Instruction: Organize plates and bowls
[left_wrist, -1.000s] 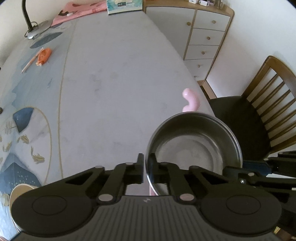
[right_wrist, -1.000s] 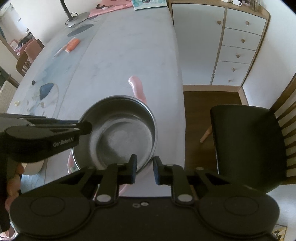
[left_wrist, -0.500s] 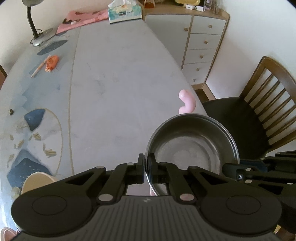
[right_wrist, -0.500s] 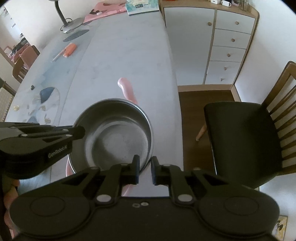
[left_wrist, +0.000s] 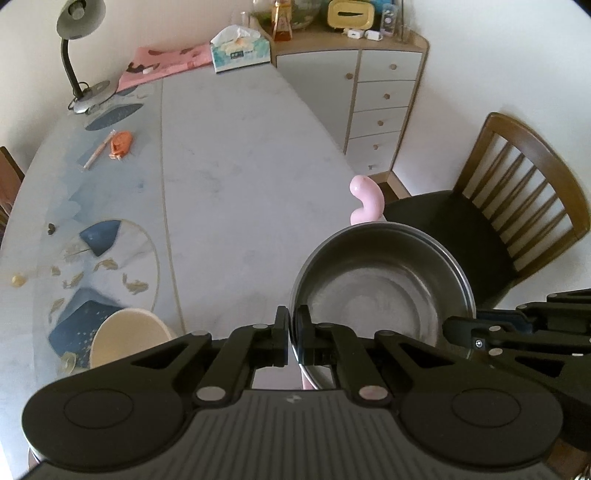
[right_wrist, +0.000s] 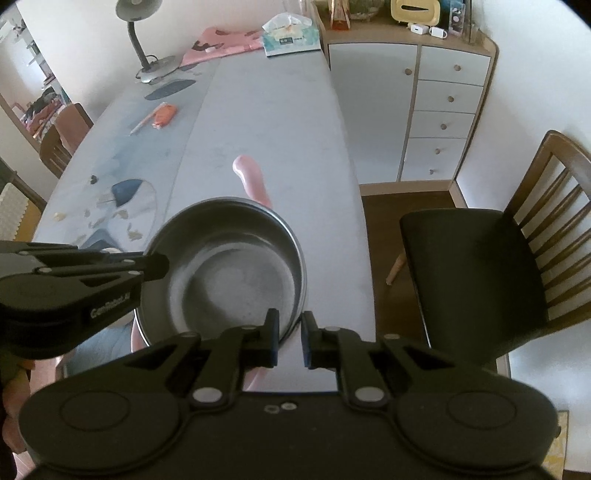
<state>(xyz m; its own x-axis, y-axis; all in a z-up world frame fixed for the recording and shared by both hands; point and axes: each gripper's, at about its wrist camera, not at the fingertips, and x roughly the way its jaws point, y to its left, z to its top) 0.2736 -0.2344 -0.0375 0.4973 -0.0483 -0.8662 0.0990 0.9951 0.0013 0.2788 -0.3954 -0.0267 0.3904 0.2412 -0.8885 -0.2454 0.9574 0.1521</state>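
My left claw (left_wrist: 291, 334) and right claw (right_wrist: 290, 338) each clamp the rim of the steel bowl (right_wrist: 236, 266), held above the desk (left_wrist: 229, 177).

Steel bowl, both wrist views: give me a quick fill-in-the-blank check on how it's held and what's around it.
1. The steel bowl is gripped at its rim by ____ grippers: the left gripper and the right gripper.
2. The curved thing beyond the bowl is ____ in colour.
3. The box at the table's far end holds ____.

Missing words: two; pink; tissues
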